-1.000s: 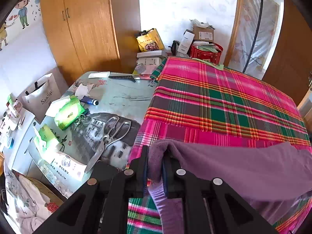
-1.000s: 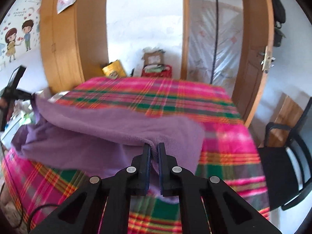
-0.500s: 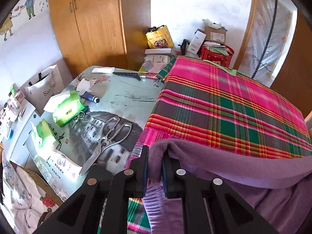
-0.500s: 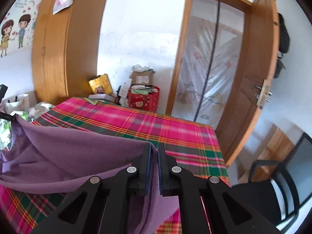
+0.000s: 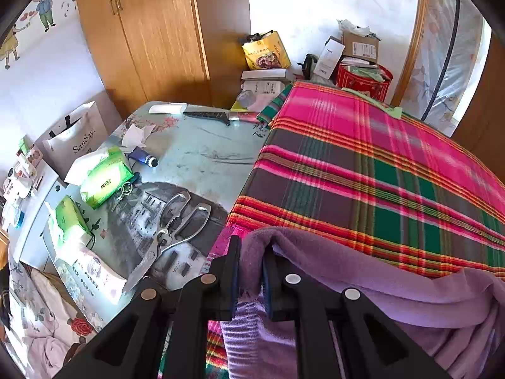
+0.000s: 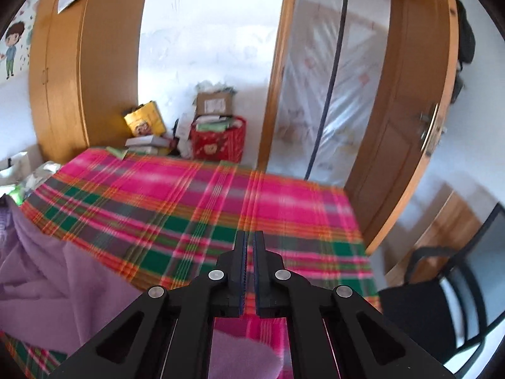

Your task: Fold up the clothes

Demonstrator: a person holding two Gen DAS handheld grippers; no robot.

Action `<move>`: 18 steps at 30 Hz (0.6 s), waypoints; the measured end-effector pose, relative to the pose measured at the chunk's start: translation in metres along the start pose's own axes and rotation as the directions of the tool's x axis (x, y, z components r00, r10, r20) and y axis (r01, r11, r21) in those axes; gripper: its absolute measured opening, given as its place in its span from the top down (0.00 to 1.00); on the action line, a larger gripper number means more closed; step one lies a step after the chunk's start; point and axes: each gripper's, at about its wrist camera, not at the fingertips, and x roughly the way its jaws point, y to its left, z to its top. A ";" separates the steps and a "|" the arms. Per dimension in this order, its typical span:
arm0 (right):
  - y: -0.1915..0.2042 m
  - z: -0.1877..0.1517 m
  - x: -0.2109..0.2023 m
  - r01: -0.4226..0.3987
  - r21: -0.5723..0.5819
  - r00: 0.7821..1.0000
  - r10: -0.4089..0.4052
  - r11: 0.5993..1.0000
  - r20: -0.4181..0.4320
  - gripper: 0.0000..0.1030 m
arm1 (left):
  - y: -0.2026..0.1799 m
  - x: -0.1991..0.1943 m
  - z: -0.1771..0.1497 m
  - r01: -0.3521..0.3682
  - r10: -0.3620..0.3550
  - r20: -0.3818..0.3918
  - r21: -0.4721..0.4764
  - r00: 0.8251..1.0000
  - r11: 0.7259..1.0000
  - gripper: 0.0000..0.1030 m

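On the far left of the left wrist view, tissue packs (image 5: 105,180) and scissors (image 5: 170,232) lie on a printed bench (image 5: 205,154) beside the bed. The left claw (image 5: 251,252) is clamped on a bunched edge of the purple garment (image 5: 363,271), which rises in a fold between its fingers and drapes away to the right over the plaid blanket (image 5: 378,170). The garment lies along the near edge of the bed.

In the right wrist view the garment (image 6: 47,281) sits at the lower left on the blanket (image 6: 195,208), with another patch of it below the claw. The right claw (image 6: 249,252) is closed with nothing between its fingers, apart from the cloth. A dark chair (image 6: 442,300) stands at the right beside the wooden door (image 6: 410,126).
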 end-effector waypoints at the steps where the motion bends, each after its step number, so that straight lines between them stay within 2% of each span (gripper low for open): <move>1: -0.001 -0.008 -0.001 -0.033 0.009 0.999 0.033 0.999 -0.017 0.95 | 0.001 0.003 0.000 0.004 -0.004 -0.013 -0.007 1.000 1.000 0.88; 3: -0.003 -0.026 -0.009 -0.091 0.027 0.995 0.092 0.995 -0.043 0.92 | 0.003 0.009 -0.002 0.011 -0.013 -0.050 -0.038 0.999 0.999 0.87; 6: 0.000 -0.051 -0.029 -0.133 0.003 0.990 0.133 0.991 -0.052 0.84 | -0.003 0.006 -0.007 0.002 -0.002 -0.046 0.003 0.999 1.000 0.86; 8: 0.005 -0.070 -0.042 -0.145 -0.019 0.988 0.143 0.989 -0.064 0.73 | -0.007 0.001 -0.011 -0.007 0.009 -0.042 0.039 0.999 0.999 0.86; 12: 0.006 -0.099 -0.064 -0.148 0.001 0.984 0.148 0.989 -0.100 0.70 | -0.007 -0.014 -0.019 0.027 -0.025 -0.040 0.047 0.999 0.999 0.86; 14: 0.004 -0.111 -0.074 -0.148 0.020 0.983 0.149 0.989 -0.108 0.67 | -0.008 -0.024 -0.024 0.026 -0.025 -0.024 0.060 0.999 0.998 0.86; 18: 0.001 -0.133 -0.082 -0.158 0.068 0.975 0.166 0.985 -0.150 0.67 | -0.007 -0.046 -0.036 0.023 -0.024 0.008 0.109 1.000 0.994 0.84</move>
